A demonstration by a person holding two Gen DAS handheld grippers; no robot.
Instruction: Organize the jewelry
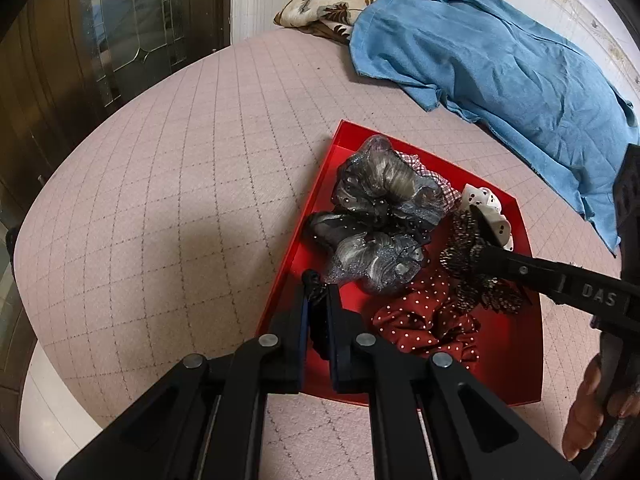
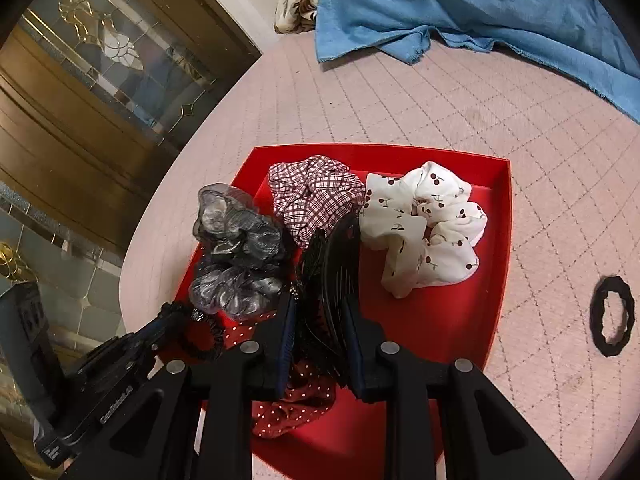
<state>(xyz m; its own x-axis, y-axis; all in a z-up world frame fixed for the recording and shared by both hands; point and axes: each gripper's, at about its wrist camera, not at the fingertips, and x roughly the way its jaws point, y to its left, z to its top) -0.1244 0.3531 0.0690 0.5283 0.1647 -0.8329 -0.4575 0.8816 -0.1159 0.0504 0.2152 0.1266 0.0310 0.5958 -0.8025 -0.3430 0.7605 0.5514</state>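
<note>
A red tray (image 1: 289,280) (image 2: 505,240) lies on the pink quilted surface. In it are grey sheer scrunchies (image 1: 384,192) (image 2: 236,232), a checked one (image 2: 316,196), a white cherry-print one (image 2: 428,224) (image 1: 486,202) and a dark red dotted one (image 1: 424,320) (image 2: 296,408). My left gripper (image 1: 320,292) (image 2: 172,314) is shut on a thin black hair tie (image 1: 314,284) (image 2: 202,334) over the tray's near left corner. My right gripper (image 2: 320,304) (image 1: 476,232) is shut on a black ruffled scrunchie (image 2: 332,264) (image 1: 464,258) above the tray's middle.
A black hair ring (image 2: 612,316) lies on the quilt right of the tray. A blue cloth (image 1: 500,60) and a floral cloth (image 1: 320,8) lie at the back. A wooden glass-panelled door (image 2: 100,80) stands to the left. A person's fingers (image 1: 592,400) hold the right gripper.
</note>
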